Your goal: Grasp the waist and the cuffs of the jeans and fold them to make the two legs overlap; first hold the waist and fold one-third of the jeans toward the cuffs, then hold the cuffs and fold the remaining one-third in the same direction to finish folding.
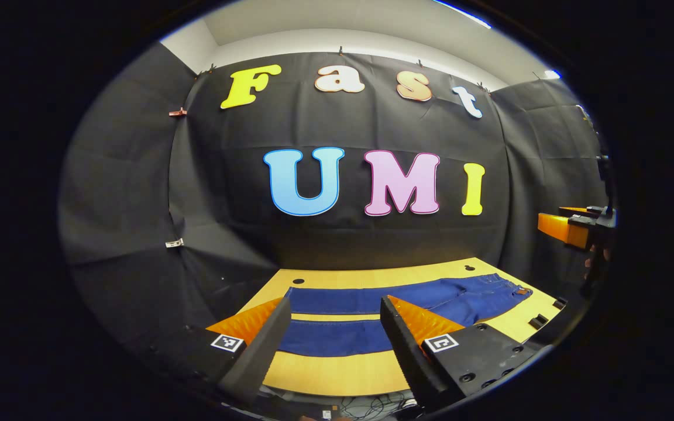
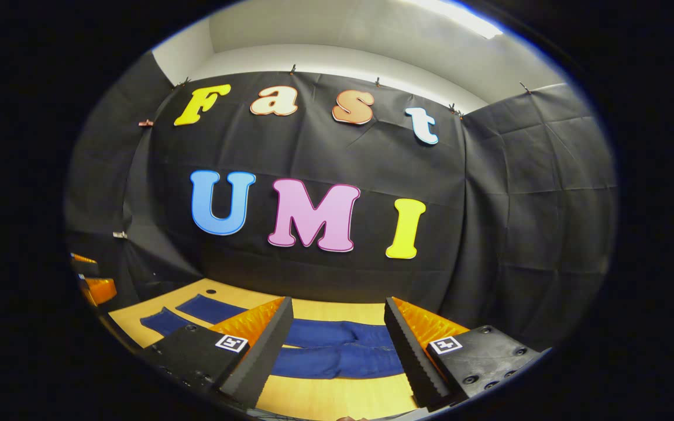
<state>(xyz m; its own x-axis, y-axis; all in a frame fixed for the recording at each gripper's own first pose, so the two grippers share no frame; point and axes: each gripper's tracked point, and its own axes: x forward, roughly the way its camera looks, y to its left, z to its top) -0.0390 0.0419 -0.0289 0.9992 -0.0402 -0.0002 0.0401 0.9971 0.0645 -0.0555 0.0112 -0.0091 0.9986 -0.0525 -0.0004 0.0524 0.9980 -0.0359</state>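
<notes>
Spread wide at the bottom of the left gripper view, the left gripper [image 1: 331,333] holds nothing and hangs above the leg end of the jeans [image 1: 372,307], which lie flat on the wooden table [image 1: 337,374] with both legs apart. Their long axis runs across the frame, the waist [image 1: 512,289] toward the lower right. Equally open and empty, the right gripper [image 2: 337,339] hovers over the waist half, so it looks nearer that end.

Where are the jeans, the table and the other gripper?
jeans [image 1: 337,339], left gripper view, near leg.
table [image 1: 337,374], left gripper view, bare front strip.
right gripper [image 1: 568,229], left gripper view, its body at right edge.
</notes>
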